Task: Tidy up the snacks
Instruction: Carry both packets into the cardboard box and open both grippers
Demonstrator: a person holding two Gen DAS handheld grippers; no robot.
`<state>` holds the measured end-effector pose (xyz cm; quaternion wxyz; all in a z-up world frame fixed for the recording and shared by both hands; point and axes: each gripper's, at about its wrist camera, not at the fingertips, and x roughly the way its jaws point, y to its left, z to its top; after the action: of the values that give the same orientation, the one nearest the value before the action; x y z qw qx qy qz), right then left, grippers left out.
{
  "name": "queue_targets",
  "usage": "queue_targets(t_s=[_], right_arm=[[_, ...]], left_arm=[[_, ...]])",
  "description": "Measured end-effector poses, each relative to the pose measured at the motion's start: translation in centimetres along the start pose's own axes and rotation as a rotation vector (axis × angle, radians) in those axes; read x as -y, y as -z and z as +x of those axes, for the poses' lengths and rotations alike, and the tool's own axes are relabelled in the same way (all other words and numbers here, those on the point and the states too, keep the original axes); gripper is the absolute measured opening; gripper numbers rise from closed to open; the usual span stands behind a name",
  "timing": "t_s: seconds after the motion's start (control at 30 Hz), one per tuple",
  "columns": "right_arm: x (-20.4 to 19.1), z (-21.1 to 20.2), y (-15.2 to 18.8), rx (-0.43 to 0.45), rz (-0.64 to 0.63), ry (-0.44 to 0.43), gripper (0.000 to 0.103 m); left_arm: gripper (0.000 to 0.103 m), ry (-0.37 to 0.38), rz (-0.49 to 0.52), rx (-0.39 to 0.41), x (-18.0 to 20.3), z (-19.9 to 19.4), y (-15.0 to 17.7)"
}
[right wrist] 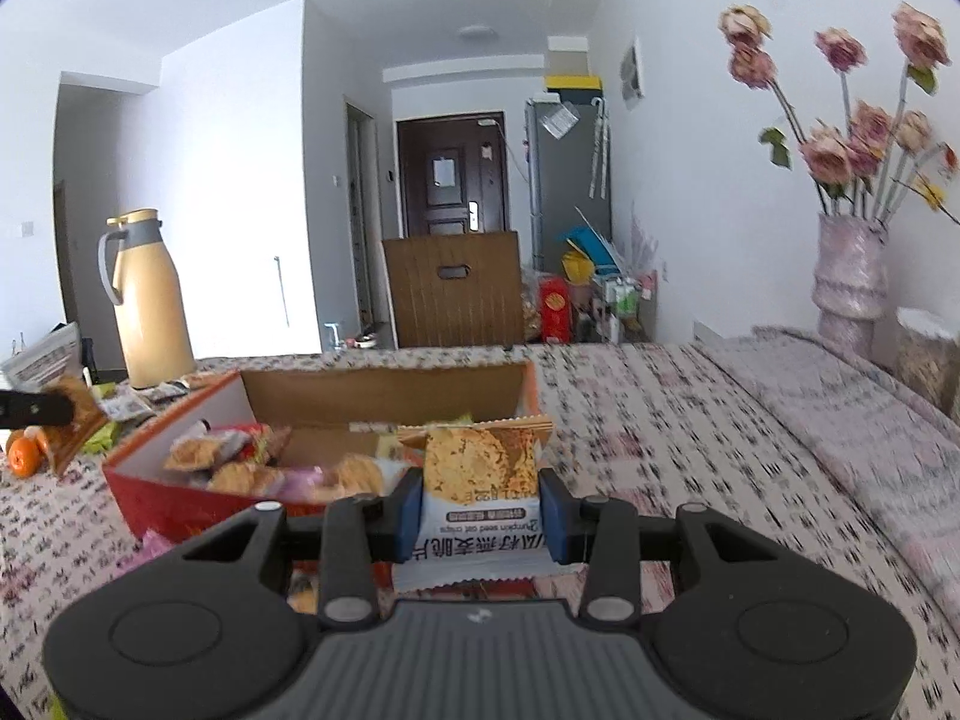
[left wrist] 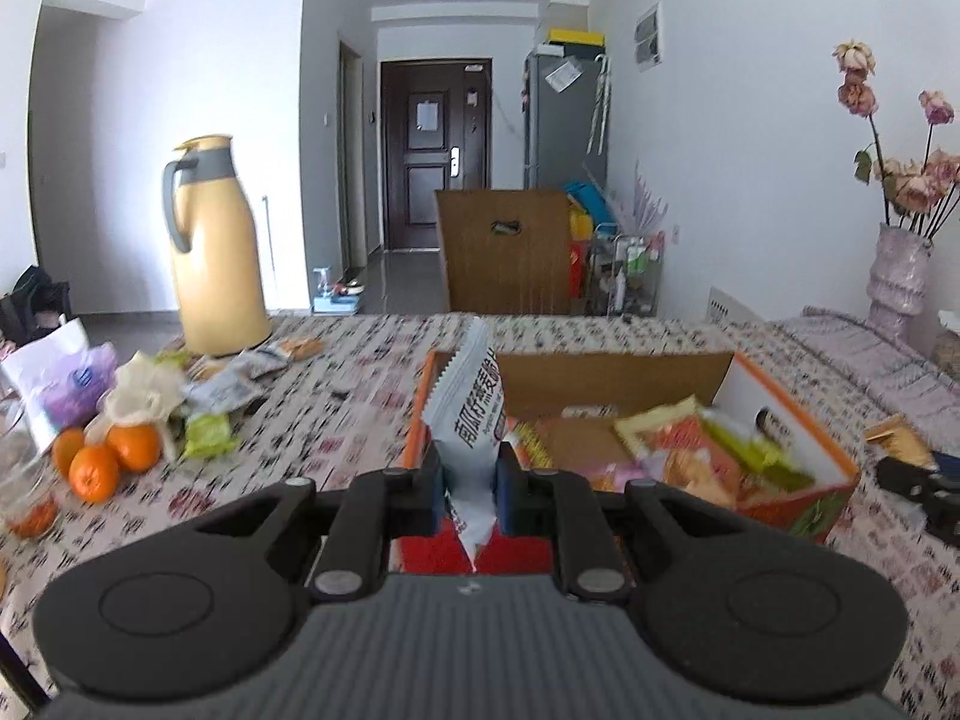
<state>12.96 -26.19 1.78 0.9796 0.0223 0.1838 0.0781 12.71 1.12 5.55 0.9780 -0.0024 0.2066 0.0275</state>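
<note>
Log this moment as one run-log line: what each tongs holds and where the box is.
left tongs: shut on white packet | right tongs: shut on cracker packet | orange box: open, snacks inside

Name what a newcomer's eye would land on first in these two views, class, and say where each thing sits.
Each gripper pinches a snack packet: the left gripper holds one edge-on, the right gripper shows a cracker picture. Beyond them an open orange box of snacks sits on the patterned table, a yellow jug far left, flowers right.

Bright daylight; motion blur on tablecloth (left wrist: 360,408); fisheye-bent, dark corners.
</note>
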Motion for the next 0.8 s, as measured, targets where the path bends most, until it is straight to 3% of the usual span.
queue_targets(t_s=[0.5,0.8], right_arm=[[-4.0,7.9,-4.0,0.004,-0.059,-0.057,0.039],[-4.4,11.1,-2.3,-0.056,-0.056,-0.073,0.039]], left_arm=[[0.017,0.030,0.006,0.002,2.9,6.8,-3.0],[0.017,0.034,0.003,-0.062,2.5,10.1,-1.2]])
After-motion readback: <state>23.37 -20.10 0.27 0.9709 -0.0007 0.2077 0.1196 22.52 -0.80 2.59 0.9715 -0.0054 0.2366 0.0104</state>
